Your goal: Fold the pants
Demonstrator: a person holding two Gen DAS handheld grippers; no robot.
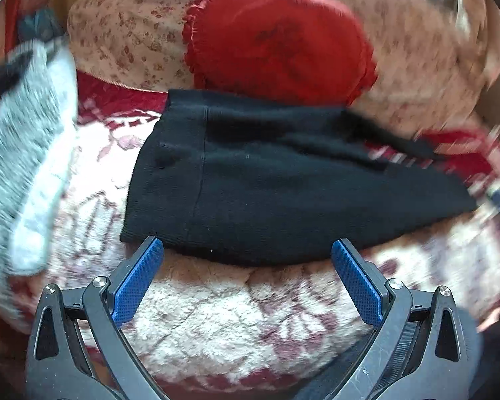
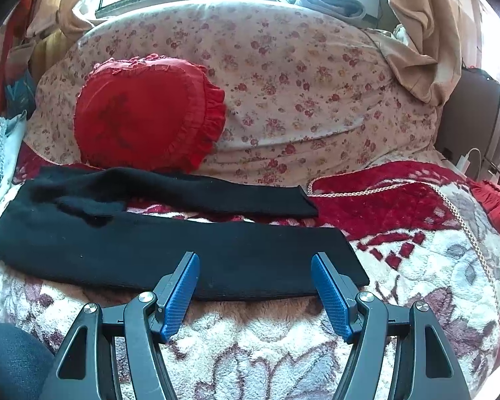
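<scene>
Black knit pants (image 1: 256, 180) lie flat on a fleecy red-and-white blanket (image 1: 236, 313). The left wrist view shows their wide waist end, with my left gripper (image 1: 248, 250) open at the near hem, blue pads on either side, nothing between them. In the right wrist view the pants (image 2: 170, 250) stretch left to right with both legs spread apart, the far leg (image 2: 216, 193) behind the near one. My right gripper (image 2: 255, 263) stands open over the near leg's front edge close to its cuff, holding nothing.
A red frilled heart cushion (image 2: 143, 116) leans on a flowered pillow (image 2: 300, 83) just behind the pants. A grey towel-like cloth (image 1: 20, 153) lies at the left. A red cushion (image 2: 496, 206) sits at the right edge, curtains and a window behind.
</scene>
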